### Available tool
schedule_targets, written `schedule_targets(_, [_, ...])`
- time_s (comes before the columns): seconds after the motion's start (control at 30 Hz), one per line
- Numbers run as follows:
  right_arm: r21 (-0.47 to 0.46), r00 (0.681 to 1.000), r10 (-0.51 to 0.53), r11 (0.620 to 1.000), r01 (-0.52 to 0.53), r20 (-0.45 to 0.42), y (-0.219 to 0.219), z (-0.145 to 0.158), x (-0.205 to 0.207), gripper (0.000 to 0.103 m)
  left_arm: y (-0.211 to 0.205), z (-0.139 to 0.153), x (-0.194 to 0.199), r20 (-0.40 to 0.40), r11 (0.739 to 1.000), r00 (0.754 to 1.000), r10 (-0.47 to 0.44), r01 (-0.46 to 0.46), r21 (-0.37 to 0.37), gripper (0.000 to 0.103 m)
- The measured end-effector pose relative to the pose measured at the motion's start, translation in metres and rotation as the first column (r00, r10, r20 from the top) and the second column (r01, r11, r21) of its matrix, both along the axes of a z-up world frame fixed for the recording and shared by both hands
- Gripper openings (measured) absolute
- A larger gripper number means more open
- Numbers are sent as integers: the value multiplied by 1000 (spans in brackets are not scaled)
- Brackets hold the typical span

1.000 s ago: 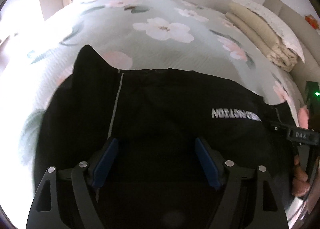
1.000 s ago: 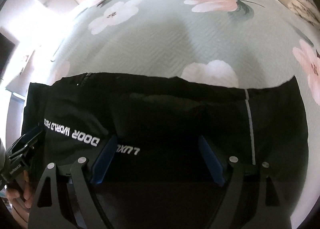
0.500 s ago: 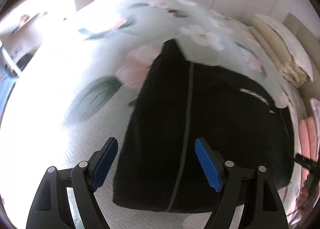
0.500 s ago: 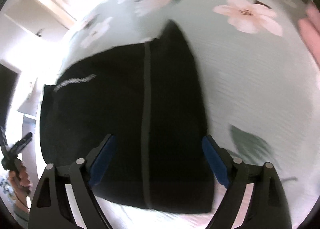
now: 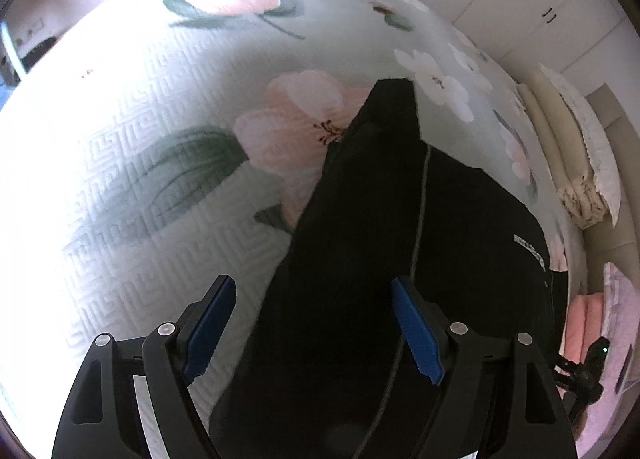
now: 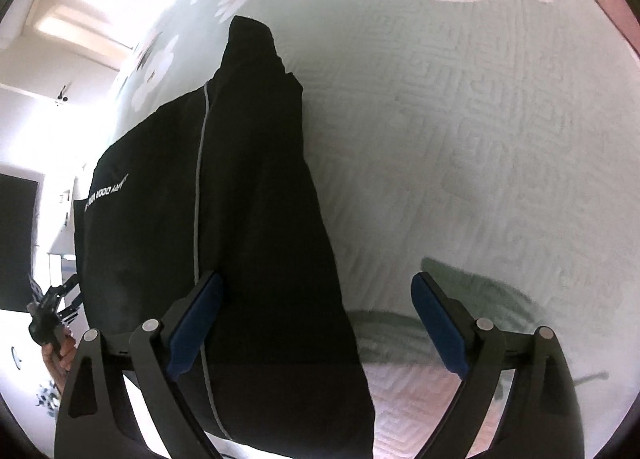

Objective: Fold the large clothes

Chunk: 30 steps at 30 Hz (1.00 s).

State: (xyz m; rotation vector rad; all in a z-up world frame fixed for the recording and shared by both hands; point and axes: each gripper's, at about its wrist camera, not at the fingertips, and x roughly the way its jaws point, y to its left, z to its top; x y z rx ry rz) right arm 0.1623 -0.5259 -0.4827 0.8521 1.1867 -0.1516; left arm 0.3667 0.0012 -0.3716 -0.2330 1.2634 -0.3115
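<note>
Both views have swung off to the sides since a second ago. Black garment [image 5: 392, 259] lies folded on the bed [image 5: 140, 139], its point at 12 o'clock. Left hand-held gripper [image 5: 314, 323] apart, empty; right hand-held gripper [image 6: 316, 323] has just been opening, gripping nothing — fold released, probably lining up the next one.

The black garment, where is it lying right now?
The black garment lies folded on the floral bedspread, right of centre in the left wrist view and left of centre in the right wrist view, a pink flower beside it.

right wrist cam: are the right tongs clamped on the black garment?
No. The right tongs stand open above the black garment, pads clear of the cloth.
</note>
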Motion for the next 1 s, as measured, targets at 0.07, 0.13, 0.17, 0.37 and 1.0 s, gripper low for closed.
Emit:
schedule_targets(0.07, [8, 1000, 23, 1000, -23, -1, 0, -2, 5, 97, 1, -13, 9, -60, 998, 998, -31, 28, -50, 81])
schedule_targets(0.13, [43, 999, 45, 998, -45, 4, 0, -8, 9, 99, -3, -29, 19, -116, 994, 991, -71, 61, -91, 81])
schedule_targets(0.17, [70, 999, 50, 996, -51, 11, 0, -12, 10, 99, -6, -38, 24, -139, 989, 985, -102, 85, -120, 81])
schedule_targets(0.37, [191, 989, 94, 975, -115, 113, -2, -30, 18, 101, -7, -71, 41, -204, 944, 966, -158, 87, -317, 81])
schedule_targets(1.0, [197, 949, 268, 934, -298, 166, 50, -32, 72, 91, -16, -74, 33, -158, 919, 983, -95, 25, -393, 49])
